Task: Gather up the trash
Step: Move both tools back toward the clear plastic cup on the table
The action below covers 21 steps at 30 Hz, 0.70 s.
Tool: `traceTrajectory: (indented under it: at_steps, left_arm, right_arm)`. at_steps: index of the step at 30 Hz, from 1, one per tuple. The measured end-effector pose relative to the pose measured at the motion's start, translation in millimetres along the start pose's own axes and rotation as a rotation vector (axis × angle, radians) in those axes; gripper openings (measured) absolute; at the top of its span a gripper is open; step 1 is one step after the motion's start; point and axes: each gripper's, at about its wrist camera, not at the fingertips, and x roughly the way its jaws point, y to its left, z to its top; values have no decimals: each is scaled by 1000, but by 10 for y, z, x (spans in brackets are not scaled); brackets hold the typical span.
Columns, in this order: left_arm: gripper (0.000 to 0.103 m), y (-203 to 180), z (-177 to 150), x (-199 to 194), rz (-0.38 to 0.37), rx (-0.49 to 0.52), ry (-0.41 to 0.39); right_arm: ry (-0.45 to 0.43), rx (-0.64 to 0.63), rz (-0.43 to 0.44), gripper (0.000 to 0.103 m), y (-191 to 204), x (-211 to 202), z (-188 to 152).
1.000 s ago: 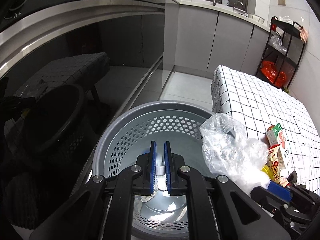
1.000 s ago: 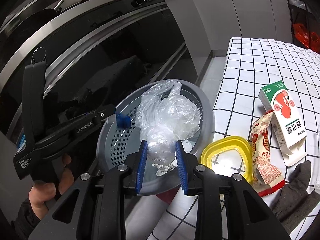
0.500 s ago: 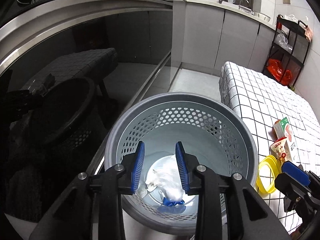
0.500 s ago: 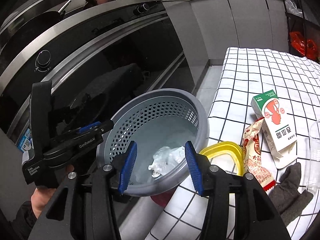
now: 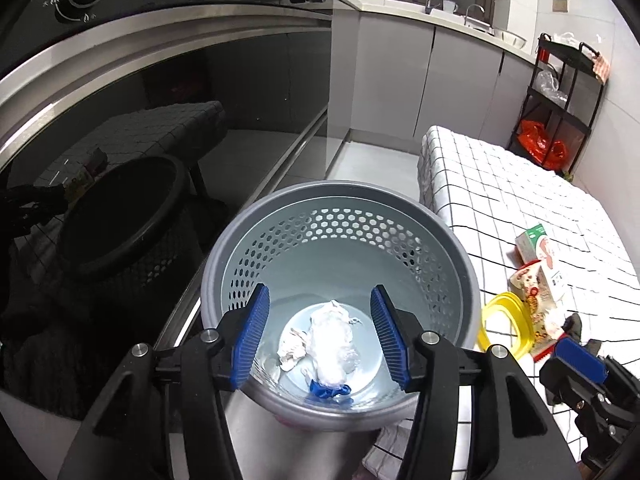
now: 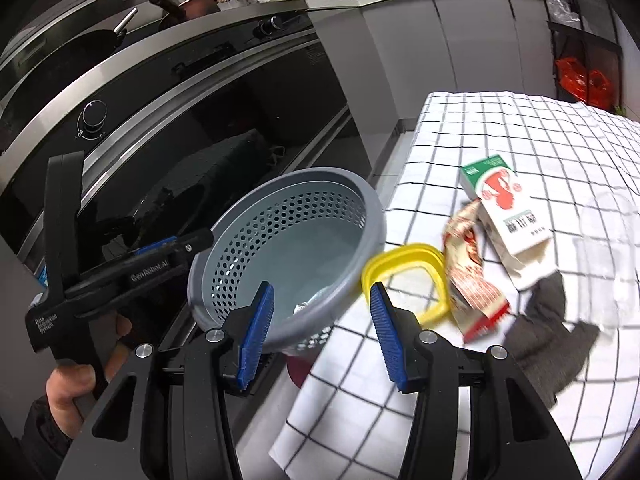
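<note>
A grey perforated bin (image 5: 340, 200) stands beside the checked table. On its floor lie a crumpled clear plastic bag (image 5: 332, 344), a white paper scrap (image 5: 292, 350) and a blue bit (image 5: 328, 389). My left gripper (image 5: 319, 292) hovers over the bin with its jaws opening and nothing between them. My right gripper (image 6: 321, 286) is open and holds nothing, above the bin's near rim (image 6: 288, 184) and the table edge. On the table lie a yellow lid ring (image 6: 404, 276), a red snack wrapper (image 6: 472, 276) and a milk carton (image 6: 508, 216).
A dark grey cloth (image 6: 548, 320) lies on the checked tablecloth (image 6: 520, 128) by the wrapper. A black oven front (image 6: 200, 128) runs along the left. A black rack with a red bag (image 5: 540, 144) stands at the back. A hand (image 6: 76, 384) holds the left gripper.
The clear bag has left my right gripper and now lies in the bin. My left jaws went from shut to wide apart. Both grippers drew back from the bin.
</note>
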Motion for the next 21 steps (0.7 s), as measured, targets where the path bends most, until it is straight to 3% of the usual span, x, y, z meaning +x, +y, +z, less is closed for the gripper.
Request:
traceTrajectory:
  at_steps: [3,11,21]
  left_arm:
    - [62,-51,-30,-94,-13,5,-15]
    - [68,-274,-126,-324,-63,31,-45]
    - [79,-756,-395,-547,-133,93,-70]
  right_arm:
    - [-17,19,-17,53,-62,-148,-98]
    - [-76,50,-74,58,-231,-590,-257]
    - [-120,116,-221,63,-646,-1092,-601]
